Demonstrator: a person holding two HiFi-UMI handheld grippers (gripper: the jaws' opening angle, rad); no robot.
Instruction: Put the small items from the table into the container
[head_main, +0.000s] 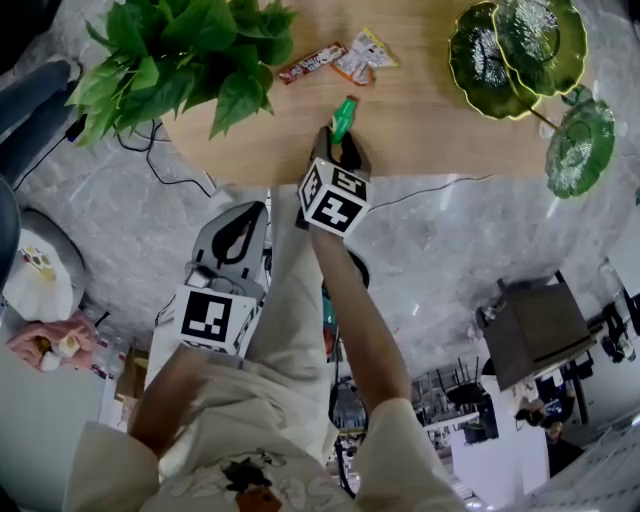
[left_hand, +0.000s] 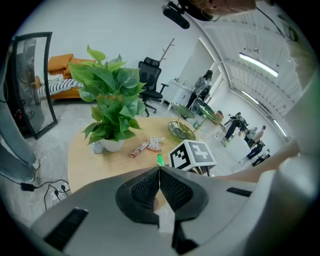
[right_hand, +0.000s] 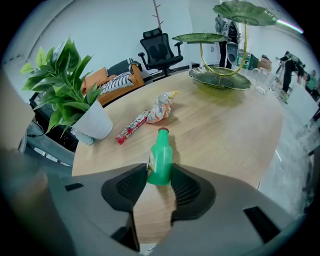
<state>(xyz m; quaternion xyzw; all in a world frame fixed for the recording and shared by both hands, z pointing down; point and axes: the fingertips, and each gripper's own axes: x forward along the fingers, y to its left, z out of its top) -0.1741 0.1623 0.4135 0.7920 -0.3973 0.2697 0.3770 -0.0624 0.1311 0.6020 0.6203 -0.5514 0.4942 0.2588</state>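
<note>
Nearest, low over the grey marbled floor (head_main: 120, 230) and short of the table: left gripper (left_hand: 159, 175) (head_main: 238, 225), black ribbed jaws pressed together, nothing between them.

Just beyond, reaching over the near edge of the round pale wooden tabletop (right_hand: 225, 120) (head_main: 420, 110): right gripper (right_hand: 159, 180) (head_main: 340, 140), tilted steeply down, jaws clamped on the lower part of a small green plastic bottle (right_hand: 160, 162) (head_main: 343, 115) (left_hand: 160, 160), one pad against each side. Bottle upright, base on the wood, close to that near edge.

Farther across the tabletop, well apart from the bottle: long red snack-stick wrapper (right_hand: 131, 127) (head_main: 310, 62) lying flat, with a crinkled orange-and-white packet (right_hand: 161, 109) (head_main: 365, 55) just beside its far end.

Off to the left of those, leafy green plant in a white pot (right_hand: 92, 120) (head_main: 170, 50).

At the far right of the tabletop, tiered stand of green leaf-shaped dishes with gold rims (right_hand: 220, 77) (head_main: 515, 50).
</note>
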